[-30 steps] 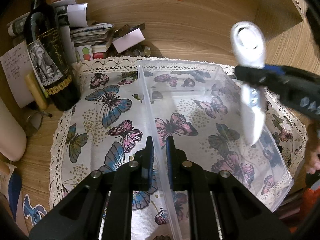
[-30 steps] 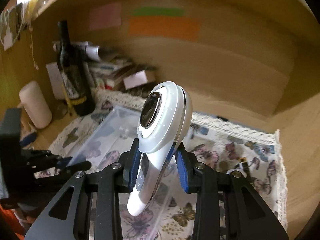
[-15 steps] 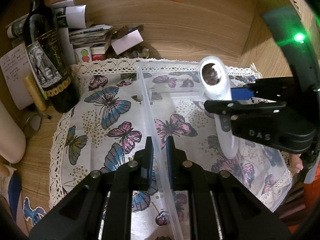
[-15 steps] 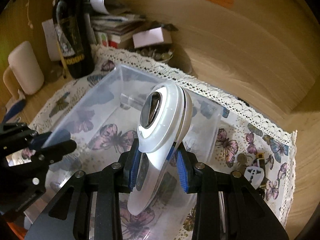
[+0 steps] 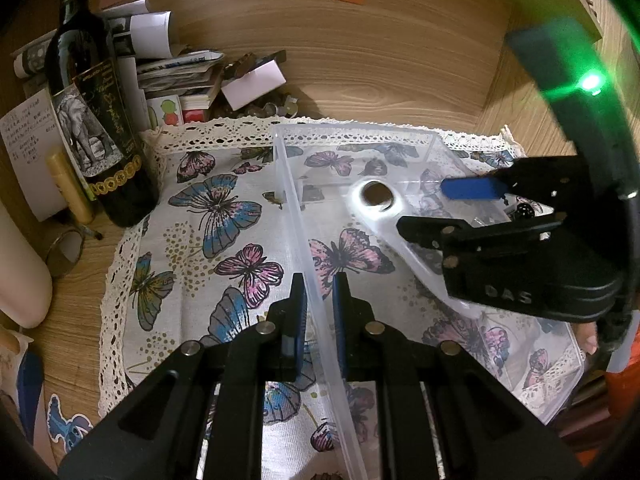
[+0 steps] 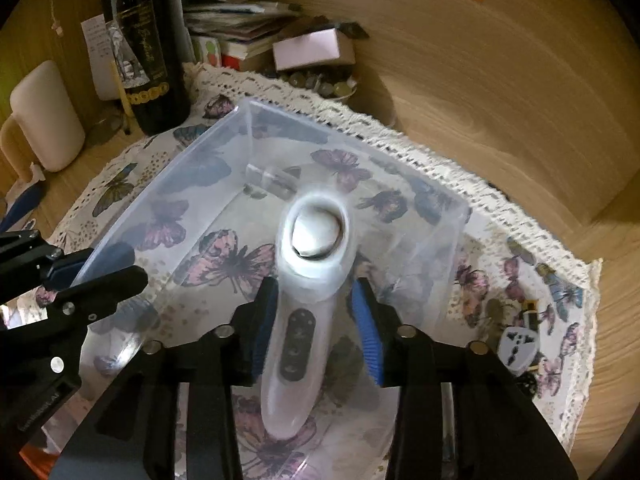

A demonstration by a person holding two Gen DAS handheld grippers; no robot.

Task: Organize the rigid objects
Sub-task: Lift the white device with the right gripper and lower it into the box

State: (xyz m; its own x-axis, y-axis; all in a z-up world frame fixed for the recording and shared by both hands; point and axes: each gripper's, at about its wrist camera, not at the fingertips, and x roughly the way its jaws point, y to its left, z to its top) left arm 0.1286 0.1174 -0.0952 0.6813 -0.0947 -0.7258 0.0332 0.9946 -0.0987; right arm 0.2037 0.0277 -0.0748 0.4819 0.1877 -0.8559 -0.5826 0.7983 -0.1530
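Inside clear bin [image 6: 448, 216], white wand-shaped device [image 6: 298, 320], round head, three dark buttons

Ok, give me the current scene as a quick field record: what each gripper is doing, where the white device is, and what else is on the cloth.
left gripper: shut on the near wall of the clear plastic bin
right gripper: fingers spread, over the bin
white handheld device: blurred, lying between the right fingers, inside the bin; contact with fingers or bin floor unclear
bin position: on the butterfly cloth
outside bin: white plug adapter on the cloth at right
behind cloth: wine bottle, paper stack
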